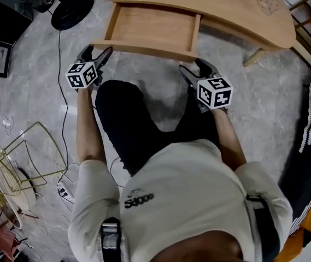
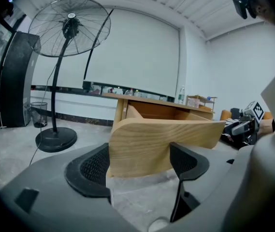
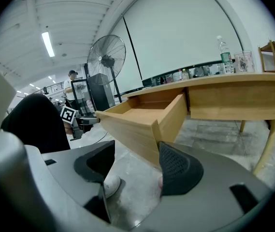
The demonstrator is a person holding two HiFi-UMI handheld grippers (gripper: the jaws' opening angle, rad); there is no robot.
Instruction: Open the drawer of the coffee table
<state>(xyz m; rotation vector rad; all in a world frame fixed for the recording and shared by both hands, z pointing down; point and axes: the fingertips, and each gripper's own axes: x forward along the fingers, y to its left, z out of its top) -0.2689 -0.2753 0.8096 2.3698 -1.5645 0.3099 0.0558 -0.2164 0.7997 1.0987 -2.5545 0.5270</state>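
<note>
In the head view, the drawer [image 1: 152, 29] stands well out of the coffee table [image 1: 226, 10], with your left gripper [image 1: 96, 53] and right gripper [image 1: 194, 67] at its front corners. In the left gripper view, spread jaws straddle the front panel's end, unclamped. In the right gripper view, the jaws gape with the corner just beyond them. The opening looks essentially done.

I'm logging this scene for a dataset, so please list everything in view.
coffee table: one, light wood, ahead on the grey floor
drawer: one, light wood, pulled out of the table, empty
fan: one, black, standing left of the table
bottle: one, clear, on the tabletop
wire frame: one, yellow, on the floor at left
left gripper: one, grey with black fingers, open, near the drawer front's left end
right gripper: one, same colours, open, near its right end
</note>
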